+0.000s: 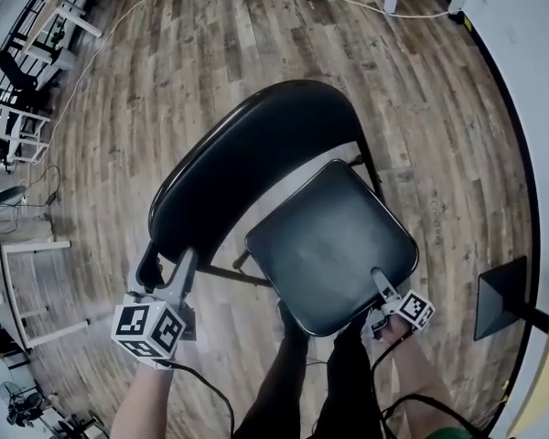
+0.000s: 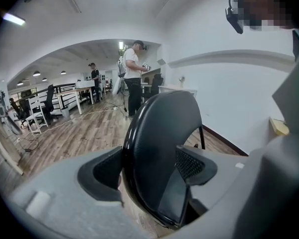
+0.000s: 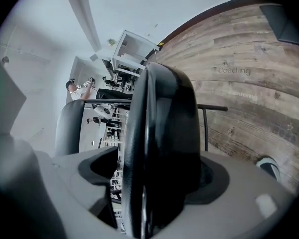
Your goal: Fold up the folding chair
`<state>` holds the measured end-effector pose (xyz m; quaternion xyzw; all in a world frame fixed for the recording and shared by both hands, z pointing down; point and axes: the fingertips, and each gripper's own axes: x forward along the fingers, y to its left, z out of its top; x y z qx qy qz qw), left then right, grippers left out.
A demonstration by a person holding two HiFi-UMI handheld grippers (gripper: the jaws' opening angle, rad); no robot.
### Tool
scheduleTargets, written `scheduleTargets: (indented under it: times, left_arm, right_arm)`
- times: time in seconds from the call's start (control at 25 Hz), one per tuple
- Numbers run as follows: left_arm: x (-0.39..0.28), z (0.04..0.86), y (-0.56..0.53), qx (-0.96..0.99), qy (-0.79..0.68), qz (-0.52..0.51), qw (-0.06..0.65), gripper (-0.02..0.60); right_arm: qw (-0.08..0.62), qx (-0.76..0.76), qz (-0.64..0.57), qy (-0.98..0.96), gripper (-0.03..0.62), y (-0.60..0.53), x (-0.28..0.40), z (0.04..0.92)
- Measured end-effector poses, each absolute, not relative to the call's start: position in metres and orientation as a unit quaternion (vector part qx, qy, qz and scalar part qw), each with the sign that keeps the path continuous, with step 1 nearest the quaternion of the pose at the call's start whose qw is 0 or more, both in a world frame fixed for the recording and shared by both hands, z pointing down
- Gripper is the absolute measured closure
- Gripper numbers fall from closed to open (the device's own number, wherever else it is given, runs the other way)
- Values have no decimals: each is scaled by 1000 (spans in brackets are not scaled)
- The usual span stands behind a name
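A black folding chair stands on the wood floor in the head view. Its curved backrest [image 1: 256, 154] is at the left and its padded seat [image 1: 329, 240] is tilted up at the right. My left gripper [image 1: 169, 273] is shut on the backrest's lower left edge. In the left gripper view both pads press the backrest [image 2: 159, 128] around the left gripper [image 2: 149, 171]. My right gripper [image 1: 381, 283] straddles the seat's front corner. In the right gripper view the seat [image 3: 164, 113] fills the right gripper [image 3: 159, 176], lying against one pad, with a thin gap at the other.
White desks and office chairs [image 1: 18, 108] line the far left, with a white cable [image 1: 119, 26] across the floor. A dark stand base [image 1: 503, 295] sits at the right by the white wall [image 1: 531, 62]. The person's legs [image 1: 293, 382] are below the chair. Two people [image 2: 132, 78] stand far off.
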<state>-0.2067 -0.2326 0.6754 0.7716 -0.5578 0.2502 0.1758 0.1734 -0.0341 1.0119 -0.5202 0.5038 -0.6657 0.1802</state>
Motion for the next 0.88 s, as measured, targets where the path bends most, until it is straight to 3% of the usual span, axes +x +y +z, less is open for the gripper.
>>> scheduleTargets:
  times: [0.88]
  left_arm:
    - [-207, 560, -190, 807, -537, 198, 149, 235]
  right_arm:
    - [178, -531, -661, 500, 200, -123, 112, 832]
